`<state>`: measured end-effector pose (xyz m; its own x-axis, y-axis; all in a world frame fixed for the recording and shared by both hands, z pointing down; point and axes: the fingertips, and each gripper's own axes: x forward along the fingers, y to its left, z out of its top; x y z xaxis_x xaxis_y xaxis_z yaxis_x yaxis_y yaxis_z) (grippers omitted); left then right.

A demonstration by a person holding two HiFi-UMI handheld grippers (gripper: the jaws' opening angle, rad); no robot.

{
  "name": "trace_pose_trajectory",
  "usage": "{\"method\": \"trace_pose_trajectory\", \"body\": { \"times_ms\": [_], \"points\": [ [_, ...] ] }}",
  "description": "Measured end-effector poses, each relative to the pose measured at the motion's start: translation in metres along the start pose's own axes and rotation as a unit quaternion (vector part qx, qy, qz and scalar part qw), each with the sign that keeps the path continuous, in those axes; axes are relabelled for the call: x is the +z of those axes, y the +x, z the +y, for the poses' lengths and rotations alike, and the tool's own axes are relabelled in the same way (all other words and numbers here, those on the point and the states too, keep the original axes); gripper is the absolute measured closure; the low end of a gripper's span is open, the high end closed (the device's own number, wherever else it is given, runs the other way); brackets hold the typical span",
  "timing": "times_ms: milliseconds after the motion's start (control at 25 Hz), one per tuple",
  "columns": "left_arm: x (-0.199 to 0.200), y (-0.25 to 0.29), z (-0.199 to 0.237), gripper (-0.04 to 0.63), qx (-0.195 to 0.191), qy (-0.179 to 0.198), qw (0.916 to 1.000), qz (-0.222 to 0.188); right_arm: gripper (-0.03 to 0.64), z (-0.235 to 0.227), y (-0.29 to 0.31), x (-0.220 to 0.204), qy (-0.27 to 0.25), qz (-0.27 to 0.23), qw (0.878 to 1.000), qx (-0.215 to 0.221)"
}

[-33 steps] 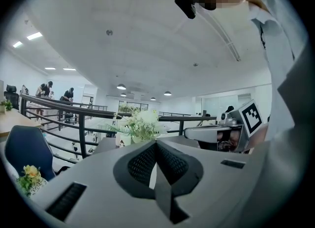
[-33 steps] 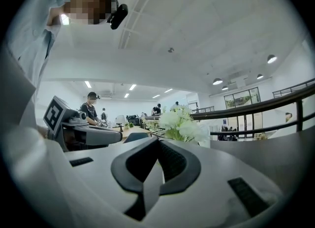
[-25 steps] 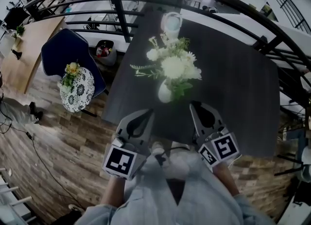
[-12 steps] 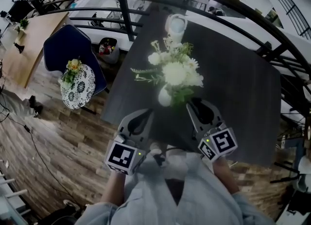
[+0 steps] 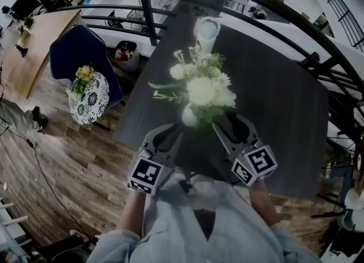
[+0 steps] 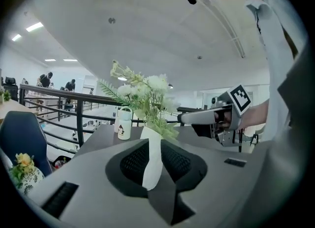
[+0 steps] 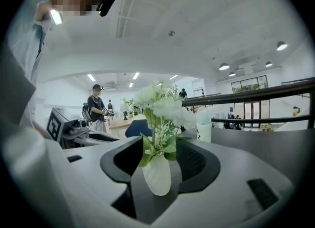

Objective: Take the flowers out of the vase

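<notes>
Left gripper (image 5: 169,132) and right gripper (image 5: 229,125) moved in on vase (image 5: 189,117); both jaws were opening, gripping nothing. Flowers (image 5: 202,88) sat in it.

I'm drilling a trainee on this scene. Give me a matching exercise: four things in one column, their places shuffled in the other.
Things:
1 flowers
2 vase
3 cup
4 blue chair

Places:
A far end of the table
B on the floor, left of the table
C near end of the table
D in the vase

Pairs: 1-D, 2-C, 3-A, 4-B
</notes>
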<state>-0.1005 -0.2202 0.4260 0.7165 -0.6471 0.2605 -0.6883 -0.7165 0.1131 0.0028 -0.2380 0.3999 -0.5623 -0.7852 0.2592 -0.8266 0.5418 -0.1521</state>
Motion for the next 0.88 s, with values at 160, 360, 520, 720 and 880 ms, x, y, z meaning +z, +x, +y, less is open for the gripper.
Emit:
{"method": "trace_pose_trajectory", "body": {
  "times_ms": [160, 360, 520, 720, 880],
  "points": [
    [-0.012, 0.013, 0.000, 0.501, -0.005, 0.009, 0.9999, 0.009, 0.383, -0.005, 0.007, -0.006, 0.006, 0.007, 1.000, 0.013],
    [-0.017, 0.023, -0.005, 0.451, -0.010, 0.011, 0.9998, 0.015, 0.337, -0.011, 0.018, -0.008, 0.033, 0.011, 0.999, 0.033],
    [-0.024, 0.028, -0.004, 0.436, -0.008, 0.010, 0.9997, 0.023, 0.327, -0.015, 0.029, -0.007, 0.047, 0.006, 0.998, 0.048],
    [-0.032, 0.033, 0.001, 0.408, -0.005, 0.012, 0.9993, 0.035, 0.325, -0.013, 0.041, -0.006, 0.062, 0.003, 0.995, 0.076],
    [-0.037, 0.040, 0.000, 0.383, -0.012, 0.020, 0.9987, 0.045, 0.325, -0.007, 0.049, -0.007, 0.070, 0.006, 0.993, 0.098]
  ]
}}
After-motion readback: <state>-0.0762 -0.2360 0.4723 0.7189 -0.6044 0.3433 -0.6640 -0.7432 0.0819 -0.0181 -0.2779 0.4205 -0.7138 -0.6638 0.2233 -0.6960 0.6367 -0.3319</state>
